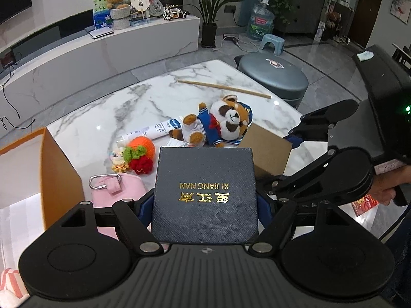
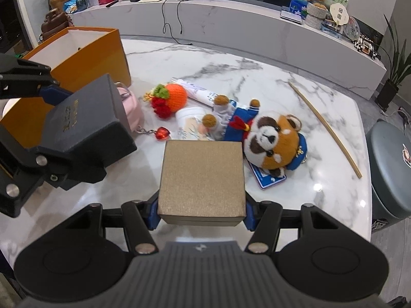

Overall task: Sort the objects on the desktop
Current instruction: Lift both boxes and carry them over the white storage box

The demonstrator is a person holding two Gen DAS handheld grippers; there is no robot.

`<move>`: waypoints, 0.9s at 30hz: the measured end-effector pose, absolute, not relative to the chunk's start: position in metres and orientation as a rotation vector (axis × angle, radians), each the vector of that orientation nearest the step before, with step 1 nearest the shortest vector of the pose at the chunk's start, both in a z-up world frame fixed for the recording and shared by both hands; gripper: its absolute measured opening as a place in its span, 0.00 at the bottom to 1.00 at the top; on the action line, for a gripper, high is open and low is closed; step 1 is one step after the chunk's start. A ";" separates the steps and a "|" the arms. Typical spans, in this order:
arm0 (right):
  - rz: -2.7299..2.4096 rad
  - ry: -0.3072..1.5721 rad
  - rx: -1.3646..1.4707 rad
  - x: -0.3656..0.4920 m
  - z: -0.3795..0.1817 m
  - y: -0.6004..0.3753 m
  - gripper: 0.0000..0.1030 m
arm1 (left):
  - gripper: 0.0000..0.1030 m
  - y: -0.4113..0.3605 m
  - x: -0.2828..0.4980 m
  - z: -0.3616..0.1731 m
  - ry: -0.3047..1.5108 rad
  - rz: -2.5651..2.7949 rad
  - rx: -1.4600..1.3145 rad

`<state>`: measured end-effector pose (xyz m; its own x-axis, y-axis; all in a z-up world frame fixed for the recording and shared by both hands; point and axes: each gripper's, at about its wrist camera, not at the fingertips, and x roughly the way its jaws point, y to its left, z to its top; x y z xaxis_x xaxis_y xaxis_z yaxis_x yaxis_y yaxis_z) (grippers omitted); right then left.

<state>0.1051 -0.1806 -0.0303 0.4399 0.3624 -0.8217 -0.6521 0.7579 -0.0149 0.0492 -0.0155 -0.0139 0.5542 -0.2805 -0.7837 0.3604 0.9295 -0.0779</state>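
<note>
A: Where do the two boxes stand?

B: The left gripper (image 1: 205, 200) clamps the navy box (image 1: 205, 195), lifted just beside the orange box (image 2: 77, 59). The right gripper (image 2: 201, 205) pinches the tan box (image 2: 203, 179), held over the marble table (image 2: 295, 200), farther from the orange box.

A: And the rest?

B: Mostly undone, I'd say. The panda plush (image 2: 269, 141), crochet fruit (image 2: 169, 100), pink pouch (image 2: 133, 110), tube (image 1: 151, 131) and stick (image 2: 326, 128) lie on the marble beyond the orange box.

My dark box (image 1: 205, 195) hides my left gripper's fingertips and part of the pink pouch (image 1: 120, 192) at nine o'clock. The tan box (image 2: 201, 179) covers my right fingertips. The plush (image 2: 272, 143) overlaps a blue card (image 2: 267, 179), its print unreadable.
</note>
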 end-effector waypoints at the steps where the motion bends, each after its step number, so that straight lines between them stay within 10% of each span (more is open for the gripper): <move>1: 0.648 0.915 -0.357 0.105 -0.029 -0.179 0.59 | 0.85 -0.014 0.049 -0.012 0.904 -0.377 0.094; 27: 0.744 0.834 -0.376 0.083 0.006 -0.115 0.59 | 0.85 0.045 0.028 0.043 0.799 -0.275 -0.007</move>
<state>0.0825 -0.1145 0.0057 0.4445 0.4441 -0.7779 -0.7229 0.6907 -0.0187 0.0279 0.0454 0.0433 0.6636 -0.2464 -0.7064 0.2412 0.9642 -0.1098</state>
